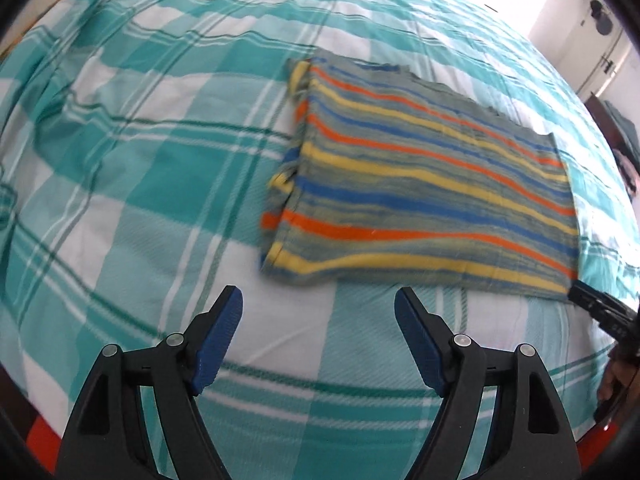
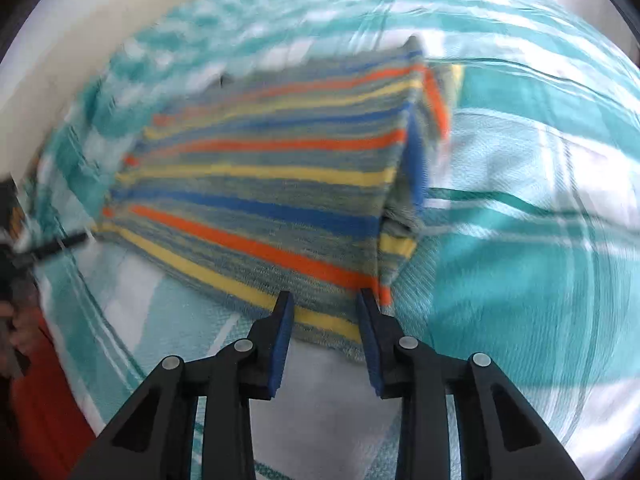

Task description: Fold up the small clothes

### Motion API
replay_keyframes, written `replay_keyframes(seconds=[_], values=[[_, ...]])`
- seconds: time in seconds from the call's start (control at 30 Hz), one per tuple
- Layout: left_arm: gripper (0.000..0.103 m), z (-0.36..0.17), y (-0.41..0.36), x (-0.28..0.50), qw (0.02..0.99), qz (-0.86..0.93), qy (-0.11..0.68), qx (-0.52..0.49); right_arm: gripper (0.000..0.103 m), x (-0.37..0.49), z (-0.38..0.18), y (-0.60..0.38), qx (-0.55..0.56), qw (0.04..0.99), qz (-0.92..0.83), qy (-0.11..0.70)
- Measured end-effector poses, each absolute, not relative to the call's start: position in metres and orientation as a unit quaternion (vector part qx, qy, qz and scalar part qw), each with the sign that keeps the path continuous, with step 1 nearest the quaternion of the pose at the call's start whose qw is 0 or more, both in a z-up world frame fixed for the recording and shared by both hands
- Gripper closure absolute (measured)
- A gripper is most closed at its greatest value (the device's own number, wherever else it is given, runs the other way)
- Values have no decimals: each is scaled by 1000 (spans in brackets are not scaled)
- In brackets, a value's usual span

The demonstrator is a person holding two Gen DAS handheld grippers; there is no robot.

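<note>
Striped cloth (image 1: 432, 184) folded flat on checked bedsheet (image 1: 140, 200) | left fingers (image 1: 224, 320) spread, empty | right fingers (image 2: 370, 320) part-open astride its edge

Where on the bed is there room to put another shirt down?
Left of the striped cloth the checked sheet lies bare, and so does the strip beyond it. It is crowded at the cloth's near edge, where the right gripper reaches.

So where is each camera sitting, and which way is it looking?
Left wrist: sits on the left gripper, looks steeply down at the checked bedspread and striped cloth; own open fingers show, the right gripper peeks in.
Right wrist: sits on the right gripper, looks down at the cloth's near edge between its fingers; a hand shows at left.
Both share the cloth and bedspread.
</note>
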State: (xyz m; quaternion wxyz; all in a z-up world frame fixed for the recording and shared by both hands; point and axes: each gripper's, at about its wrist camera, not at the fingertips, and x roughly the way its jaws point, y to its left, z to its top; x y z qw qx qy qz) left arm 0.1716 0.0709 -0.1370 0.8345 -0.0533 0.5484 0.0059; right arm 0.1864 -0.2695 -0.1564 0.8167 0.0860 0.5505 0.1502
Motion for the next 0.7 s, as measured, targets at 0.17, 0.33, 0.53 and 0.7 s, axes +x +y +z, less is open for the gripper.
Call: replay_keyframes(seconds=[0.17,0.33,0.53,0.7], values=[[23,-144,73,167,831,27,554,-43,70,179,-128,-266,71,827,134,541],[23,-143,70,162,833,33,552,-36,70,188,-100,-263,63,847,140,509],[23,-143,70,163,831,33,554,-32,70,203,-132,-254,49,832,122,539],[23,-149,70,166,828,34,560,-24,73,191,-153,-262,59,826,126,546]])
